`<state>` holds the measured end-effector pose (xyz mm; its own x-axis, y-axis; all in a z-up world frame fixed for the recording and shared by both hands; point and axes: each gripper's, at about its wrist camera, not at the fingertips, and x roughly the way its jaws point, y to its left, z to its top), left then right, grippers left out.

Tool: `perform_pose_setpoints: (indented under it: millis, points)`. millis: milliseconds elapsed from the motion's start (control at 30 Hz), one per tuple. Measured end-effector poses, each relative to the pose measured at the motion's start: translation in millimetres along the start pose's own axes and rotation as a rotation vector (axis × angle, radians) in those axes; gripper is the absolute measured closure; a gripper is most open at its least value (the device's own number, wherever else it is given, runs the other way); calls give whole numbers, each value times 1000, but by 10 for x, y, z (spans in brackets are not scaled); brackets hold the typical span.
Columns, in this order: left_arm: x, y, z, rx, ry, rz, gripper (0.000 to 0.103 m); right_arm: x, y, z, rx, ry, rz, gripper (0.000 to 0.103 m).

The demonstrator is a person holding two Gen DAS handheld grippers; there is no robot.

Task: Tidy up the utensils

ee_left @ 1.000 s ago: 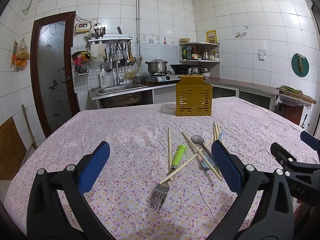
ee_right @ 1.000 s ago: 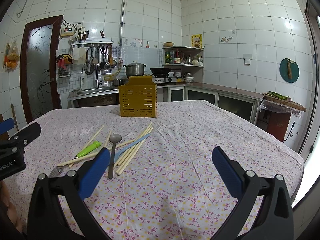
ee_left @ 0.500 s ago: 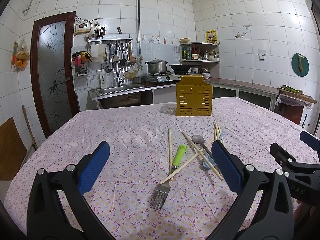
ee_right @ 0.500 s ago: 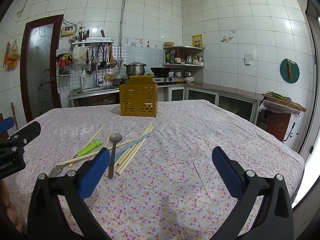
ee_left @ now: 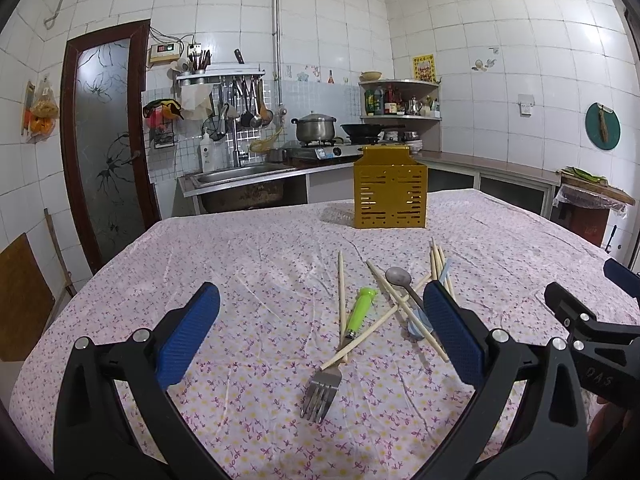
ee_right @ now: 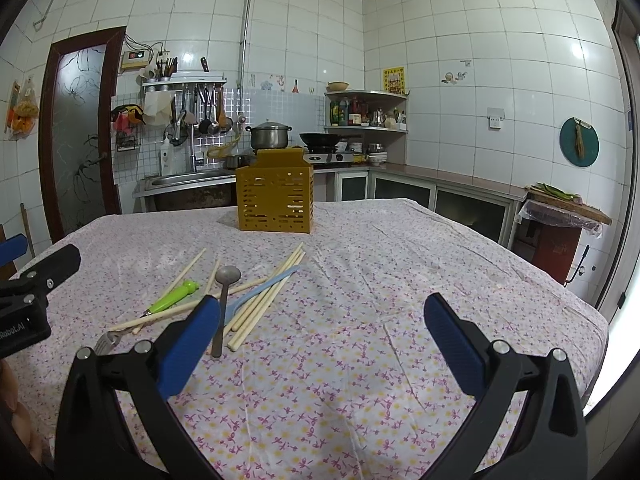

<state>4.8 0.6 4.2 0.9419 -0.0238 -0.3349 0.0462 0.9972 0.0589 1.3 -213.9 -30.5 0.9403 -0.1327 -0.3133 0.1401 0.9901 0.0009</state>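
Observation:
A yellow slotted utensil holder (ee_left: 390, 193) stands upright at the far side of the table; it also shows in the right wrist view (ee_right: 274, 197). In front of it lies a loose pile: a fork with a green handle (ee_left: 345, 339), a metal spoon (ee_left: 401, 281), several wooden chopsticks (ee_left: 341, 284) and a pale blue utensil (ee_right: 264, 290). My left gripper (ee_left: 320, 330) is open and empty, hovering just short of the fork. My right gripper (ee_right: 320, 330) is open and empty, to the right of the pile.
The table wears a floral cloth (ee_left: 256, 264). Its right edge (ee_right: 600, 320) drops off near my right gripper. A sink counter (ee_left: 240, 172), a stove with a pot (ee_left: 315, 130) and a door (ee_left: 108, 148) stand behind the table.

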Motion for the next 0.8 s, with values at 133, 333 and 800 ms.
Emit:
perform_pose_setpoints:
  millis: [133,333,800]
  points:
    - [97,3,101,3,10,18,5,62,-39,120,12,-15,-2,4]
    - [330,55,292,-3,40,26,5,276,-49,326,-2,1,7,4]
    - [1370,170,363,-47,319,-69,5,1268,-182,338,-36,242,-72,4]
